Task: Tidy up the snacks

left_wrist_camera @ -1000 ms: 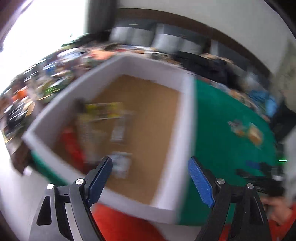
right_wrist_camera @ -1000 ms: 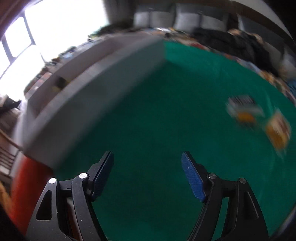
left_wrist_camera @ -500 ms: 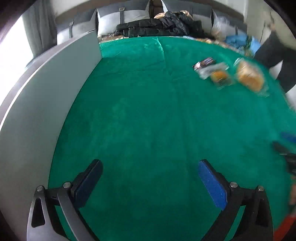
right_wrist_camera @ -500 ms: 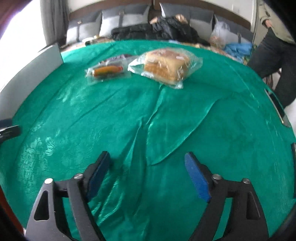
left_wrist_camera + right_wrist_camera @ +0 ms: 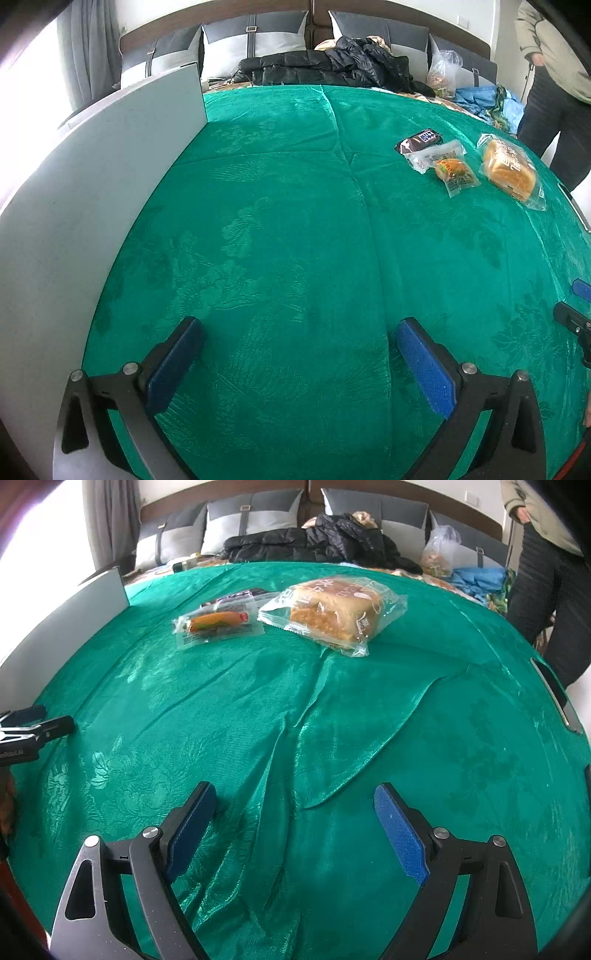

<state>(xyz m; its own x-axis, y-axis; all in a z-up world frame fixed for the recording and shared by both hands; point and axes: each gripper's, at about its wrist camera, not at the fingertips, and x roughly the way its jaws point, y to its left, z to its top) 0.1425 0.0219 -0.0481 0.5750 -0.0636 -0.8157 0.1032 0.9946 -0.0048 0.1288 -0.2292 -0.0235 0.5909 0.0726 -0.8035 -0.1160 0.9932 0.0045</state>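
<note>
Right wrist view: I'm holding my right hand-held gripper (image 5: 295, 834) spread wide and empty above the green cloth (image 5: 332, 738), facing the bagged bread (image 5: 332, 609) and sausage pack (image 5: 218, 624) lying side by side. My left hand-held gripper (image 5: 299, 369) is gaping empty too, beside the white box wall (image 5: 92, 206).

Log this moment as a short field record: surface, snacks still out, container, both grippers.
surface: green cloth, wrinkled in the right wrist view
snacks out: bagged bread; small clear-wrapped snack; dark packet behind it
container: white box wall at the cloth's left edge, contents hidden
left gripper: open, holds nothing
right gripper: open, holds nothing, facing the snacks
bystander: standing person at far right
</note>
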